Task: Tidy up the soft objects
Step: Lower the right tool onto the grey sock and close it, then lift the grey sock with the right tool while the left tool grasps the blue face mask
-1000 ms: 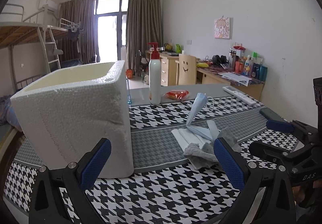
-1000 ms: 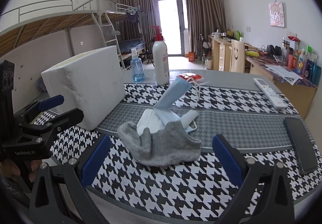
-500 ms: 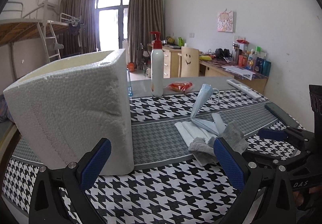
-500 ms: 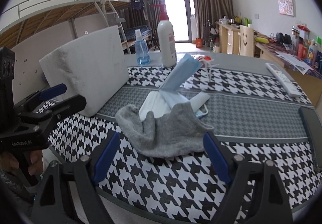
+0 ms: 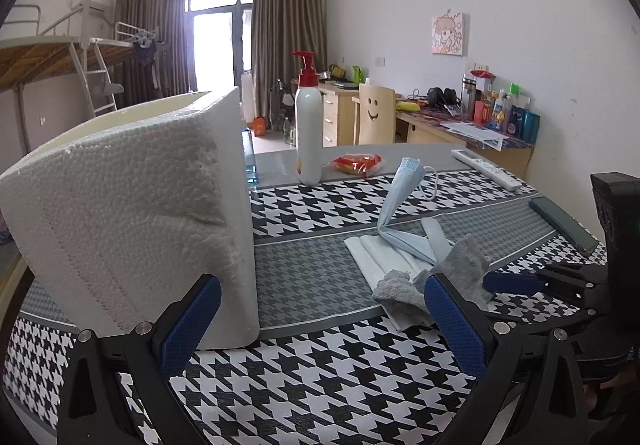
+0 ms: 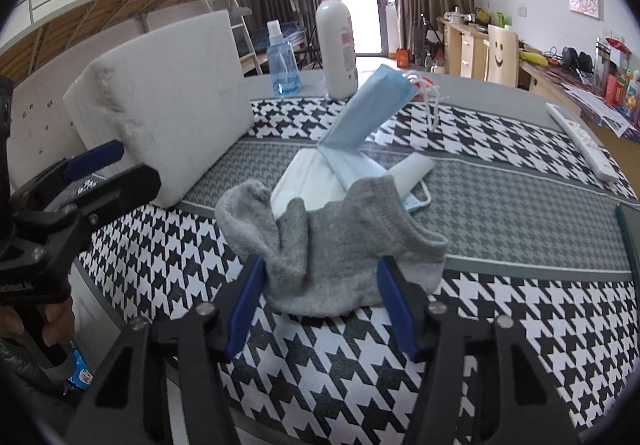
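A crumpled grey sock [image 6: 332,245] lies on the houndstooth tablecloth, partly over a white face mask [image 6: 308,181] and a folded blue face mask [image 6: 368,105] that stands up. My right gripper [image 6: 320,305] is low at the sock's near side. Its jaws are closing with the sock's front part between the blue pads, and I see no clear squeeze. In the left wrist view the sock [image 5: 400,285] sits by my right fingertip, and the right gripper [image 5: 512,281] comes in from the right. My left gripper [image 5: 320,321] is open and holds nothing, close to the white foam box [image 5: 132,213].
A pump bottle [image 6: 336,41] and a blue spray bottle [image 6: 283,65] stand behind the masks. A red snack packet [image 5: 356,163] lies near the bottle. A white remote [image 6: 580,141] and a dark phone [image 5: 564,221] lie at the right. The foam box [image 6: 168,105] fills the left side.
The right gripper has sunk and come closer to the grey sock, and its jaws have narrowed around it. The left gripper has hardly moved.
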Demonstrator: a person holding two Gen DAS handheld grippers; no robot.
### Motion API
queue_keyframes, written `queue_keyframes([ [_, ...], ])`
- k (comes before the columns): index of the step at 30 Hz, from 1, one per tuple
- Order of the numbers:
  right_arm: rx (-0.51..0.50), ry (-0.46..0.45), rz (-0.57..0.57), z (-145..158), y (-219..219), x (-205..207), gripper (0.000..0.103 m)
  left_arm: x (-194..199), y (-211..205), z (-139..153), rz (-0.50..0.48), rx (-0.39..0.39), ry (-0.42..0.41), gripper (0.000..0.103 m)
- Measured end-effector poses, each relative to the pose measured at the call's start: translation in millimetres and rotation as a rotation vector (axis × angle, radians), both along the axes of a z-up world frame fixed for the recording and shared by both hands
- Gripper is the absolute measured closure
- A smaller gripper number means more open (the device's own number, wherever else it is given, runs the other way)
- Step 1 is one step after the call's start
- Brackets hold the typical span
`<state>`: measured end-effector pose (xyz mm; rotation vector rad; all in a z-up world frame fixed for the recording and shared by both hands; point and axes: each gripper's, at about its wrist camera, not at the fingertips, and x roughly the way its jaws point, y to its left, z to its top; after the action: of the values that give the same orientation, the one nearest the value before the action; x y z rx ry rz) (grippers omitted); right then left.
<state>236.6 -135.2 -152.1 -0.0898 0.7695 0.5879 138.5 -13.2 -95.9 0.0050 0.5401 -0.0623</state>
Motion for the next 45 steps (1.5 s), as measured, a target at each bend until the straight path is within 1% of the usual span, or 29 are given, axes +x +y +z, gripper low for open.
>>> queue_keyframes([
  [4, -0.016, 0.011, -0.003, -1.7, -1.3, 1.6, 0.062, 0.0, -6.9, 1.1, -0.012, 0.011, -0.003, 0.001],
  [8, -0.025, 0.015, -0.001, -4.3, -7.1, 0.4, 0.075, 0.1, -16.1, 0.8, -0.028, 0.022, -0.003, 0.001],
  [10, -0.012, 0.021, 0.002, -3.8, -12.2, -2.1, 0.085, 2.5, -20.0, -0.5, -0.033, 0.024, 0.005, 0.001],
  [11, -0.007, 0.021, 0.000, -3.7, -14.6, -2.4, 0.087, 3.5, -21.4, -0.6, -0.035, 0.024, 0.007, 0.001],
  [12, -0.005, 0.021, -0.002, -3.6, -17.3, -2.7, 0.091, 4.8, -24.8, -0.5, -0.039, 0.026, 0.009, 0.001],
  [15, -0.001, 0.018, -0.010, -2.7, -25.3, -4.7, 0.094, 8.2, -31.8, 0.5, -0.055, 0.041, 0.009, 0.001],
  [24, 0.029, 0.016, -0.064, 0.6, -48.2, -0.4, 0.095, 19.2, -52.3, 5.6, -0.102, 0.079, 0.009, 0.001],
  [28, 0.070, 0.022, -0.043, 2.0, -48.0, -2.1, 0.095, 22.2, -54.2, 10.9, -0.097, 0.077, 0.005, 0.001],
  [30, 0.068, 0.009, -0.021, 2.0, -42.5, -4.7, 0.094, 19.9, -53.3, 14.1, -0.092, 0.081, -0.006, 0.001],
  [32, 0.057, 0.007, -0.008, 1.3, -36.3, -3.9, 0.086, 17.3, -50.5, 15.1, -0.089, 0.074, -0.010, 0.001],
  [33, 0.055, 0.006, -0.005, 0.8, -33.7, -3.6, 0.075, 17.0, -49.6, 14.9, -0.091, 0.074, -0.006, 0.001],
  [34, 0.059, 0.007, 0.005, 0.5, -31.0, -3.1, 0.067, 17.4, -48.9, 14.7, -0.089, 0.078, -0.006, 0.001],
  [36, 0.059, 0.007, 0.012, 0.3, -28.4, -2.6, 0.061, 19.5, -47.9, 13.4, -0.084, 0.084, -0.002, 0.001],
  [41, 0.062, 0.019, 0.031, -1.7, -22.8, 0.8, 0.061, 22.8, -46.1, 14.9, -0.108, 0.052, 0.008, 0.001],
  [45, 0.051, 0.023, 0.052, -2.0, -14.3, 4.3, 0.060, 26.1, -48.1, 18.7, -0.142, 0.047, 0.006, 0.001],
])
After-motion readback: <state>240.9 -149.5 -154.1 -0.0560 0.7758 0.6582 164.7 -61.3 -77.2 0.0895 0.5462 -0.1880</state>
